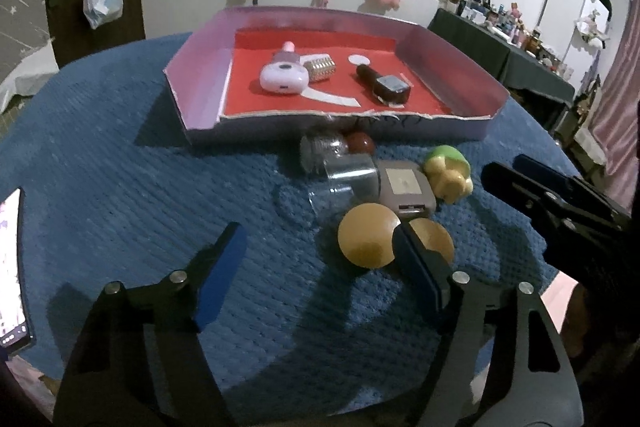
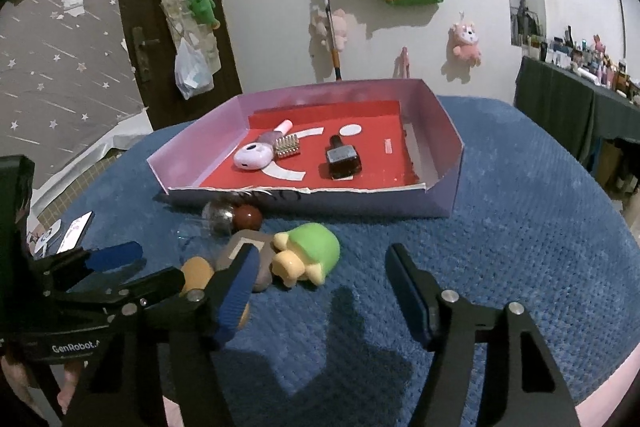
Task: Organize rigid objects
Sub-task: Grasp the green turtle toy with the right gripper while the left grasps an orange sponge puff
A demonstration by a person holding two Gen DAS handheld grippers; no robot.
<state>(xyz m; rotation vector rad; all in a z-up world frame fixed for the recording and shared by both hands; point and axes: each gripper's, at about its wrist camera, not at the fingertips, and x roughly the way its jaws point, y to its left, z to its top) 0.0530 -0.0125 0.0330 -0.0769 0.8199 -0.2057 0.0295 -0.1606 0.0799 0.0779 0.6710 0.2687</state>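
Both grippers hang with jaws parted, grasping nothing — the left gripper (image 1: pixel 318 247) over the blue blanket (image 1: pixel 120 187) beside two tan discs (image 1: pixel 368 241), the right gripper (image 2: pixel 320 263) near the green turtle toy (image 2: pixel 310 255). The loose pile lies before the pink tray (image 2: pixel 448 163).

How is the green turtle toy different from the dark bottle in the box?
The green turtle toy lies on the blue cloth, outside the box; the dark bottle lies inside it. The turtle is rounded, green and yellow; the bottle is boxy and dark. Neither is held.
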